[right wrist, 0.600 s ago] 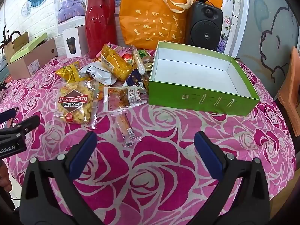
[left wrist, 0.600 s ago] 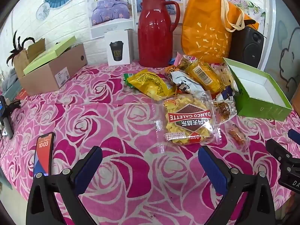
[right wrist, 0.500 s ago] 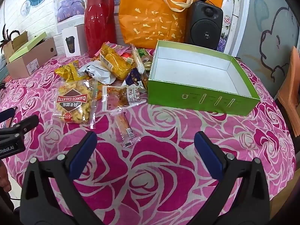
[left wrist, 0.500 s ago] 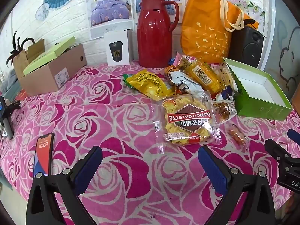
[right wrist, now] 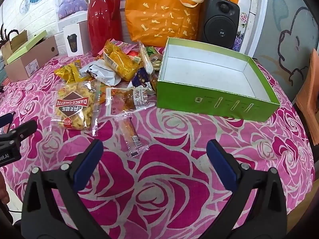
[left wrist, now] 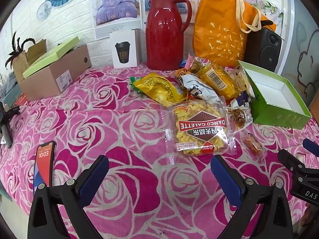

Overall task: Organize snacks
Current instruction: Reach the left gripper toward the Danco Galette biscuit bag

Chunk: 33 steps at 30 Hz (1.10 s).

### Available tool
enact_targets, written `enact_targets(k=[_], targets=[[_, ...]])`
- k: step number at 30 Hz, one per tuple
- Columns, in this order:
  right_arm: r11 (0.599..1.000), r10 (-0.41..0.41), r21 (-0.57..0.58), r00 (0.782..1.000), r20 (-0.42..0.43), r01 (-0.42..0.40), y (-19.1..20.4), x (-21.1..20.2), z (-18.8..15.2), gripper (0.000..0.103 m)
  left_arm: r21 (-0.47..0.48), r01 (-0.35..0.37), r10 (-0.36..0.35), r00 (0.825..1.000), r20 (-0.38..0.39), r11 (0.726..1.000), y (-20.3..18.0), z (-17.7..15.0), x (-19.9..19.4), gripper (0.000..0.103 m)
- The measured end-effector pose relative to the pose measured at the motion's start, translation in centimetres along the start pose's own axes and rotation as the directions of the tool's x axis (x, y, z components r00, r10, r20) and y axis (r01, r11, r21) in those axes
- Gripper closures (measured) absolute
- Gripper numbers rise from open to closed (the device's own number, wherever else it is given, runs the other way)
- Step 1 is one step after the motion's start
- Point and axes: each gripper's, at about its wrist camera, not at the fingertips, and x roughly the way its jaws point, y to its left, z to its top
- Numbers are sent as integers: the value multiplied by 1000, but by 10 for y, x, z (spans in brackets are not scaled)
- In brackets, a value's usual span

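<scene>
A heap of snack packets lies on the rose-patterned cloth: a Danco Galette bag [left wrist: 201,130] [right wrist: 74,107], a yellow packet [left wrist: 157,89], a small stick snack [right wrist: 130,134] [left wrist: 252,146] and a dried-meat packet [right wrist: 127,100]. An empty green box [right wrist: 215,101] [left wrist: 279,109] with a white inside stands to the right of the heap. My left gripper [left wrist: 159,171] hovers open just short of the Galette bag, holding nothing. My right gripper [right wrist: 154,151] is open over the cloth, with the stick snack just ahead of its left finger.
A red thermos [left wrist: 165,29], an orange tote bag [left wrist: 221,29], a black speaker [right wrist: 219,20] and a white cup box [left wrist: 124,48] line the back wall. A cardboard box [left wrist: 53,73] sits far left. A phone [left wrist: 43,163] lies near the front left edge.
Both views have crept slightly toward the snacks. Nothing on the table has moved, and both grippers stay open.
</scene>
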Motion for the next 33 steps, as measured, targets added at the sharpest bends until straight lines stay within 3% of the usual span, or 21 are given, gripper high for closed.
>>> enact_targets(k=[33], targets=[[1000, 7, -9, 999, -51, -7, 2, 17, 3, 0, 1, 16, -16, 1000, -23, 1000, -5, 2, 10, 0]])
